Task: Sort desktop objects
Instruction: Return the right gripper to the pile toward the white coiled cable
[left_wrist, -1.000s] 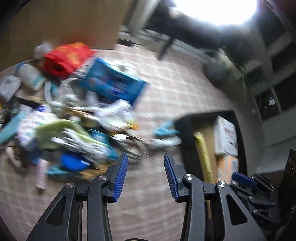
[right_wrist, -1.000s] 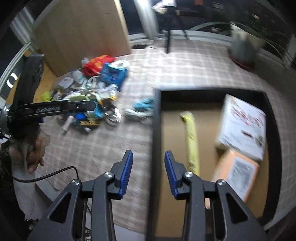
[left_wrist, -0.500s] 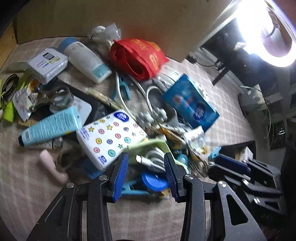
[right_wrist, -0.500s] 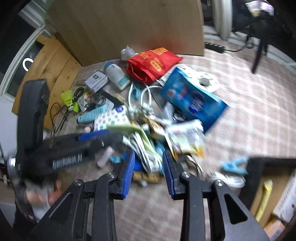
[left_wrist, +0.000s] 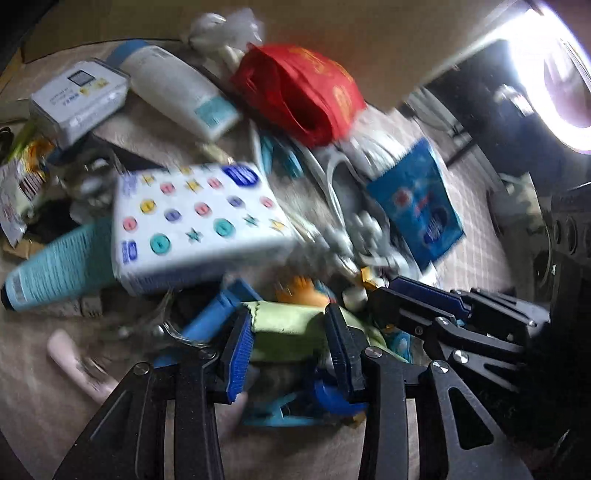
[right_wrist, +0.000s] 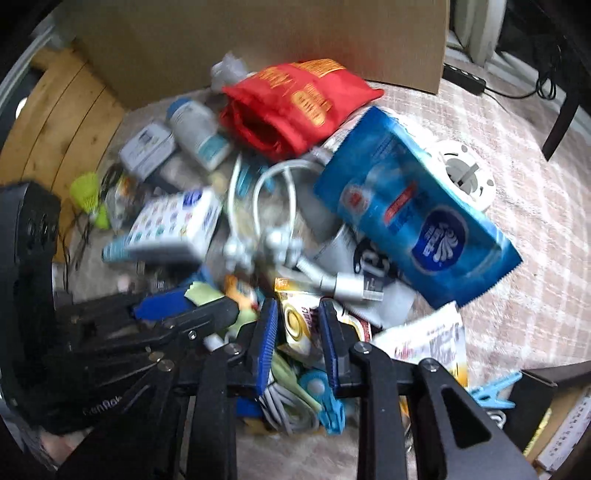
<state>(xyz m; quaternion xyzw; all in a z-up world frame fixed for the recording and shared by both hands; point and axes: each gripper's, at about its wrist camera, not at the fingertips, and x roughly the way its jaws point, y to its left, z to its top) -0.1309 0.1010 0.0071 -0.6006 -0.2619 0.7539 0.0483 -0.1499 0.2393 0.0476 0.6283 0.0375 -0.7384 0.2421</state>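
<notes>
A heap of desk clutter lies on a checked cloth. My left gripper (left_wrist: 290, 332) hangs low over its near edge, jaws closing a little. A light green cloth (left_wrist: 288, 328) shows between the blue pads, and I see no squeeze on it. My right gripper (right_wrist: 297, 325) is just to the right, jaws closing around a yellow-and-white snack packet (right_wrist: 295, 317), which the pads do not visibly press. Each gripper appears in the other's view: the right gripper (left_wrist: 402, 299) and the left gripper (right_wrist: 192, 308). A dotted white tissue pack (left_wrist: 192, 218) lies just beyond.
Further back lie a blue pouch (right_wrist: 413, 221), a red bag (right_wrist: 295, 99), a white bottle (left_wrist: 177, 96), a teal tube (left_wrist: 59, 266) and a white cable (right_wrist: 273, 236). A cardboard box (right_wrist: 258, 37) walls the back. A black tray (right_wrist: 535, 384) sits at right, a blue clip (right_wrist: 491, 391) beside it.
Both grippers swung from near the black tray to the heap and sank close to it. The right jaws have narrowed. The green cloth and the snack packet now sit between the pads.
</notes>
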